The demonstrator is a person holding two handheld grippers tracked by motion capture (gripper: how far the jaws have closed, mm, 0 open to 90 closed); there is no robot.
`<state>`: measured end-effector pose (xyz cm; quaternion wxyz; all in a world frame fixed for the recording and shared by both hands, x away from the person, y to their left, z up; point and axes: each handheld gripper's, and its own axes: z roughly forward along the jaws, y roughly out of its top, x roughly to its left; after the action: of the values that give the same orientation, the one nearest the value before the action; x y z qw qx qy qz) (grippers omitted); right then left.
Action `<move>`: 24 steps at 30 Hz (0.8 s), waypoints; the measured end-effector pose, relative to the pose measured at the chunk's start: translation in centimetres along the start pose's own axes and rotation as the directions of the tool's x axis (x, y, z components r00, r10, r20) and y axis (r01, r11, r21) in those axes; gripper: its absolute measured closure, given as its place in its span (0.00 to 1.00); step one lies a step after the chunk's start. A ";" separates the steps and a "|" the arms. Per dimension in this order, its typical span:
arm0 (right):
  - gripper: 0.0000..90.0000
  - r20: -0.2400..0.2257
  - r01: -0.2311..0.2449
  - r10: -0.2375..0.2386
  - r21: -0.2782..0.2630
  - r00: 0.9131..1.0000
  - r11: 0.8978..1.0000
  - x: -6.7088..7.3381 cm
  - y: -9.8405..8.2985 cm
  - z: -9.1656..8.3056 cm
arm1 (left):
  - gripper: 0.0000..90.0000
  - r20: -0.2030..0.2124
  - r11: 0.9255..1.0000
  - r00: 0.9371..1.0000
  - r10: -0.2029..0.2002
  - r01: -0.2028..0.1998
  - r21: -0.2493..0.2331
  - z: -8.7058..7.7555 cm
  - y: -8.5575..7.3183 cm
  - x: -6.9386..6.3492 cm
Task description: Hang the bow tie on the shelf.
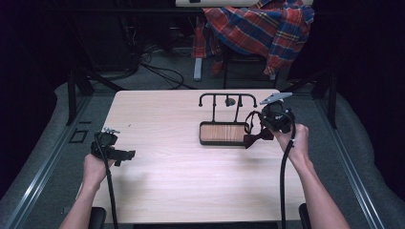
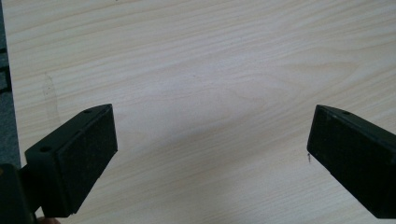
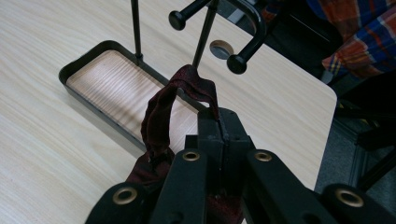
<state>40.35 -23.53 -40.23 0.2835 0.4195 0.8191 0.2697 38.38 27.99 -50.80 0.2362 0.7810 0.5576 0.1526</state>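
At left, the left gripper (image 1: 125, 155) rests on the table (image 1: 157, 186), jaws wide and empty. At right, the right gripper (image 1: 255, 125) clamps a dark red bow tie (image 1: 258, 137), which dangles beside the tray (image 1: 222, 133) of a black stand (image 1: 228, 99), whose hooked crossbar is behind

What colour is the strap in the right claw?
Dark maroon strap, clearest in the right gripper view.

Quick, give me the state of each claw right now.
Left claw: open, nothing between its jaws, over the bare table.
Right claw: shut on the dark red strap, beside the black stand.
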 end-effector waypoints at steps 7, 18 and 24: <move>0.99 0.006 -0.009 0.009 -0.021 1.000 1.000 -0.5 0.6 -0.5 | 0.02 0.004 1.000 1.000 0.003 -0.003 0.004 0.0 0.0 0.0; 0.99 0.021 -0.025 0.026 -0.047 0.999 0.999 -1.0 1.5 -0.5 | 0.02 0.005 1.000 1.000 0.008 -0.008 0.007 0.1 0.1 -0.1; 1.00 0.028 -0.034 0.036 -0.044 0.999 0.998 -1.4 2.2 0.2 | 0.02 0.007 1.000 1.000 0.011 -0.011 0.008 0.1 0.1 -0.2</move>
<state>42.31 -23.58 -38.54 0.2996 0.4313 0.8013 0.2865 38.42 27.78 -50.83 0.2341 0.7856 0.5530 0.1492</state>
